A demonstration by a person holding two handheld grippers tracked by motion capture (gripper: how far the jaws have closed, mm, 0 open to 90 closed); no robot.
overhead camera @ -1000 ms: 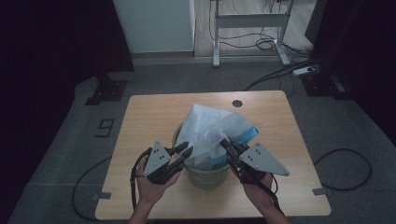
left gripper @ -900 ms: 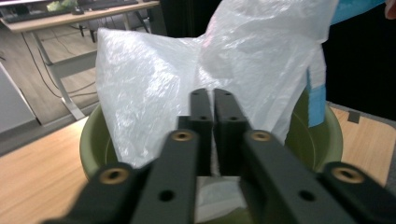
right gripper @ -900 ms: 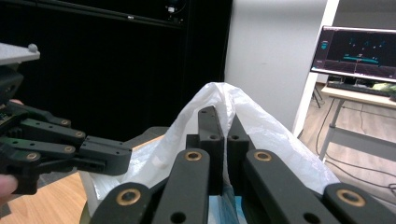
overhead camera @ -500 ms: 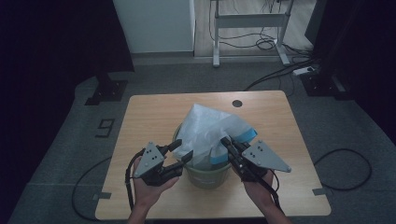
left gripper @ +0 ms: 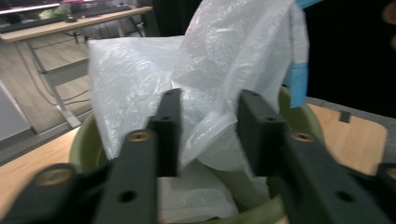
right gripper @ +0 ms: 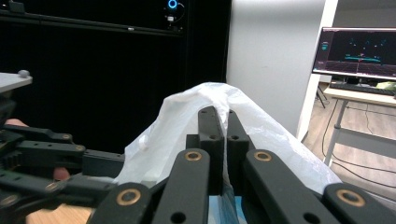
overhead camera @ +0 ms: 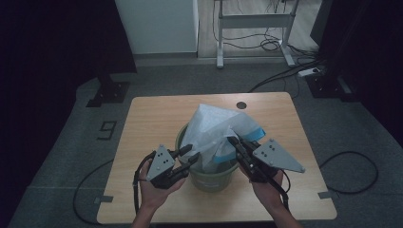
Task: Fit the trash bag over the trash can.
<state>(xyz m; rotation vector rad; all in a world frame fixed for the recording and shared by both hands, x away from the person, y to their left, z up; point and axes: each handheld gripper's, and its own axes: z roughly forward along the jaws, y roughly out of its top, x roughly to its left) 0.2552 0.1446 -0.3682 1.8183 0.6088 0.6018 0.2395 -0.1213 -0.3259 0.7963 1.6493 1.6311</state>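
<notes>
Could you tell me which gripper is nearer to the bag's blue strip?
Right. The right gripper grips the plastic bag beside the blue strip; the left gripper is across the bin.

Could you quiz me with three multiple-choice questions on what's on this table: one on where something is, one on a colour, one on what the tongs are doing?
1. Where does the plastic bag sit?
A. in the bin
B. on the floor
C. under the table

2. What colour is the bin?
A. red
B. green
C. black

3. How do the right tongs stand?
A. wide open
B. lying on the table
C. shut on the bag

Answers: 1 A, the bag rises from the bin; 2 B, its rim shows green; 3 C, the right gripper view shows film pinched between closed jaws.
</notes>
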